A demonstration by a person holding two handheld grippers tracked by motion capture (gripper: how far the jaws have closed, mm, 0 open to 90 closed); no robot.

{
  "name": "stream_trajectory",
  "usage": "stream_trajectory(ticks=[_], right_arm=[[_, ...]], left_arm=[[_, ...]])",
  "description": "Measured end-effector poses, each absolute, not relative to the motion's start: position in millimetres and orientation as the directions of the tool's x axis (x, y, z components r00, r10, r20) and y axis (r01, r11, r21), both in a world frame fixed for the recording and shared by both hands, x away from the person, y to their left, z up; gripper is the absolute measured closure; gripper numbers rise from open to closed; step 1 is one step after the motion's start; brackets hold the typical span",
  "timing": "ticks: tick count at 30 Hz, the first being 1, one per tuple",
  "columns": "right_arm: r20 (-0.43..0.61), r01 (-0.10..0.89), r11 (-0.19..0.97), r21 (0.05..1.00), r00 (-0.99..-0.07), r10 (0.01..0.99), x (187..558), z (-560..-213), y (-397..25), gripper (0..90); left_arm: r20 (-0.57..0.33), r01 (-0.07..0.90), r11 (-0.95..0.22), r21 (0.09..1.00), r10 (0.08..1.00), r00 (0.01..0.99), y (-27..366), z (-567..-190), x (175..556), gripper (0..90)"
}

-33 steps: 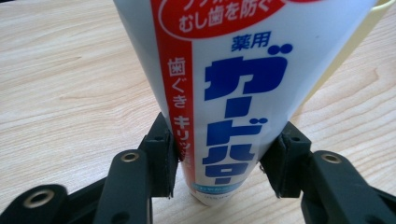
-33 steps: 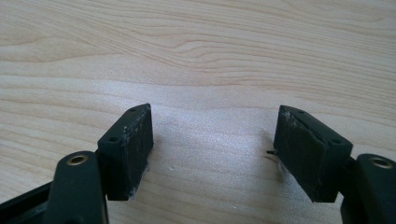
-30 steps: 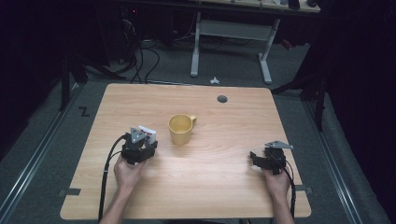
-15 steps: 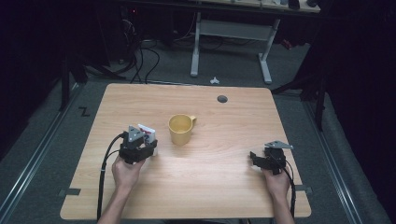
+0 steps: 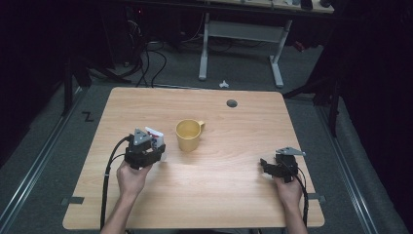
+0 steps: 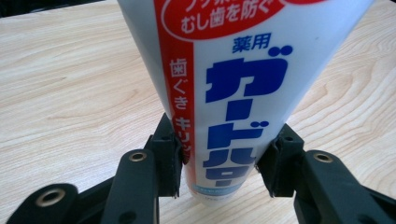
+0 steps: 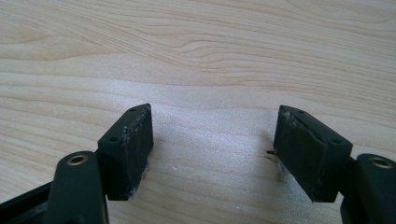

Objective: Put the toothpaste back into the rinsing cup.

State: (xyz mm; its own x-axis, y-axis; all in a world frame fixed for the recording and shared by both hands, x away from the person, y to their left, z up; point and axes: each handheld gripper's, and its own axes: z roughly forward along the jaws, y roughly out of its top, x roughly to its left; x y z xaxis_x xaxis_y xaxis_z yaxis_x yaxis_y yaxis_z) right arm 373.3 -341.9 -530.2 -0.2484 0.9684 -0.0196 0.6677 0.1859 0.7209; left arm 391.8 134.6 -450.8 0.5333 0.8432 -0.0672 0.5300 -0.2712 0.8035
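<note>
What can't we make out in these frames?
- Toothpaste tube, left gripper view: upper part cut off by the top edge; its sides sit behind the left tongs' pads.
- Yellow mug, high view: contents too small and dim to tell.
- Right tongs, high view: jaw gap too small; the right gripper view shows them open.

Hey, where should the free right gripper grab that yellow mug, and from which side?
Probably by the handle, coming in from the right gripper side: the yellow mug stands upright with its handle pointing right and back, away from the left gripper holding the toothpaste tube.
</note>
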Motion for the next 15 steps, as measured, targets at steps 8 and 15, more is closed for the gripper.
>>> stream_trajectory(ticks=[8, 15], right_arm=[[-0.018, 0.668, 0.189, 0.720, -0.254, 0.967, 373.1, -530.1, -341.3, 28.5], [-0.020, 0.667, 0.191, 0.721, -0.256, 0.967, 373.1, -530.2, -341.1, 28.6]], left_arm=[[-0.077, 0.528, -0.268, 0.806, 0.838, 0.541, 134.3, -439.2, 392.2, 56.9], [-0.076, 0.508, -0.273, 0.817, 0.822, 0.564, 132.2, -427.9, 391.3, 56.9]])
